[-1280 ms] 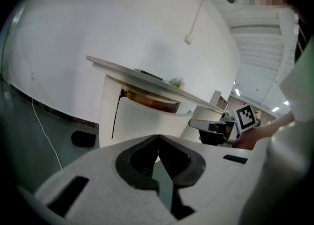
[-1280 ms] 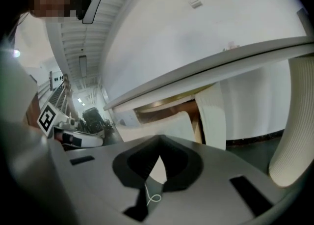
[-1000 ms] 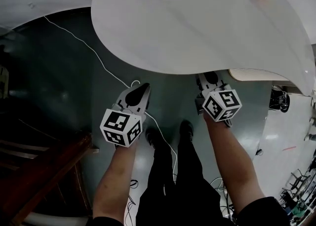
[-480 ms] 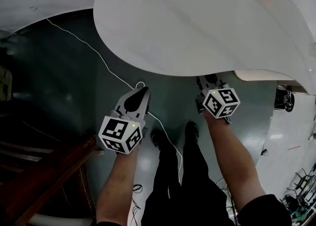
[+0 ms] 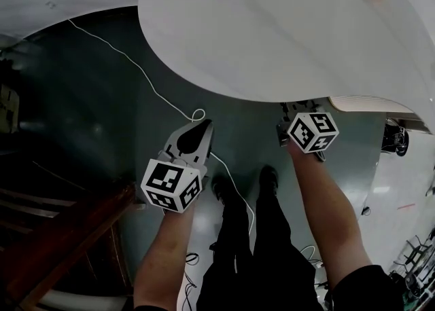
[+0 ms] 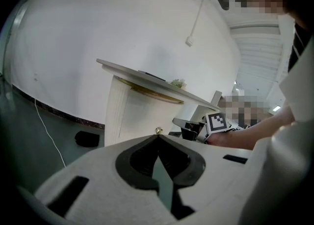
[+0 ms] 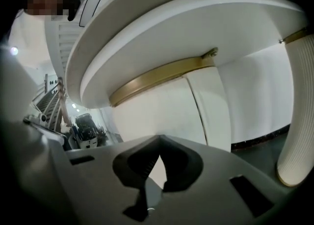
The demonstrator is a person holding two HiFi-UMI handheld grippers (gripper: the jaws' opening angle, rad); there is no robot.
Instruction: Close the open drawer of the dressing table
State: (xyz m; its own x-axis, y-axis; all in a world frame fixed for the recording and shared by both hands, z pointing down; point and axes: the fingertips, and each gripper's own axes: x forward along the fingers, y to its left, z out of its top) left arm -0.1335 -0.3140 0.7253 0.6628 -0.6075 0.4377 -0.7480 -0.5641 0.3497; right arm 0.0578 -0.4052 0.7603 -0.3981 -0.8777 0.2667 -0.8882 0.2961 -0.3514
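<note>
We stand in front of the dressing table point(image 5: 272, 38), whose white curved top fills the upper part of the head view. The left gripper point(image 5: 202, 126) hangs over the dark green floor point(image 5: 81, 113), near the table edge but not touching it. Its jaws are pressed together at the tips and nothing is between them. Just beyond the tips, its own view shows a small gold knob point(image 6: 158, 130) on the table front.

The right gripper point(image 7: 158, 143) is pushed under the table edge. Its jaws also meet at the tips and hold nothing. Ahead of it are white front panels under a gold trim point(image 7: 157, 79).

To the right of this gripper, a pale ribbed part point(image 5: 357, 103) comes out from under the top; it is probably the open drawer. A white cable point(image 5: 136, 72) lies on the floor.
</note>
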